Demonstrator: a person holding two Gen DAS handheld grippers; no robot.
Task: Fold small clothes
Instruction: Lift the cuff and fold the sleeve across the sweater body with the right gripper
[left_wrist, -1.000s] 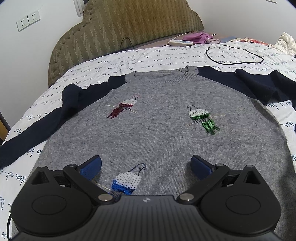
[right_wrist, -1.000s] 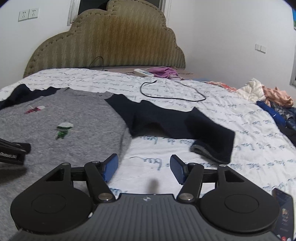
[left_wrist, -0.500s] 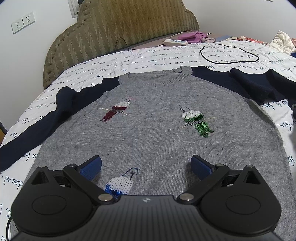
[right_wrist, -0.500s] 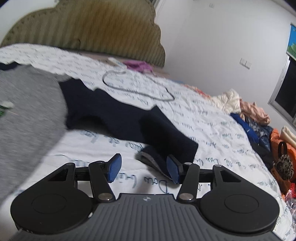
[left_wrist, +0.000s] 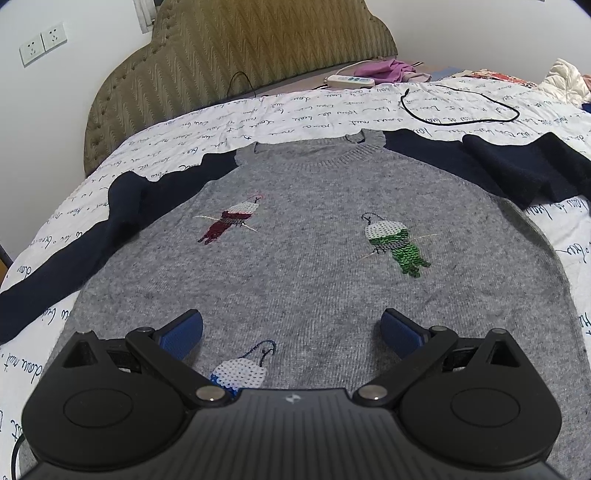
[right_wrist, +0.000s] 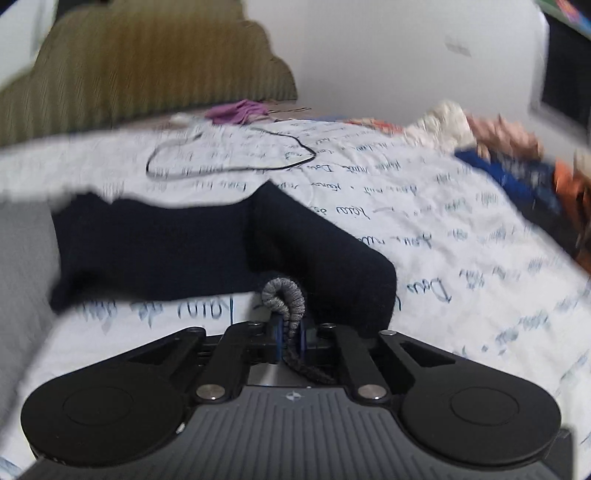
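Grey knit sweater (left_wrist: 295, 266) with navy sleeves lies flat, front up, on the bed cover (left_wrist: 258, 110), a white quilt printed with script, neckline toward the headboard (left_wrist: 229, 66). Three sequin figures on the chest: a red one (left_wrist: 229, 225) on the side toward the wall sockets (left_wrist: 42, 42), a green one (left_wrist: 397, 245) on the opposite side, a blue-and-white one (left_wrist: 242, 374) close to the hem, partly hidden by the tool body.

Left gripper (left_wrist: 291, 328) hovers over the sweater's lower front, jaws spread wide, nothing between the blue pads (left_wrist: 183, 332); contact with the knit cannot be told.

Right gripper (right_wrist: 290, 336) sits at the end of the sweater's right sleeve (right_wrist: 229, 243), which lies bent on the quilt beside the grey body. Jaws pinched together on the grey ribbed cuff (right_wrist: 286, 299); the cuff curls up above the pads and a strip of it runs back between them. Right wrist view is motion-blurred.

Beyond the sweater, toward the headboard: a black cable (left_wrist: 461, 107) looped on the quilt, a white power strip (left_wrist: 351, 80), a purple cloth (left_wrist: 384, 68). A heap of mixed clothes (right_wrist: 498, 147) lies at the bed's far side from the sweater's right sleeve.
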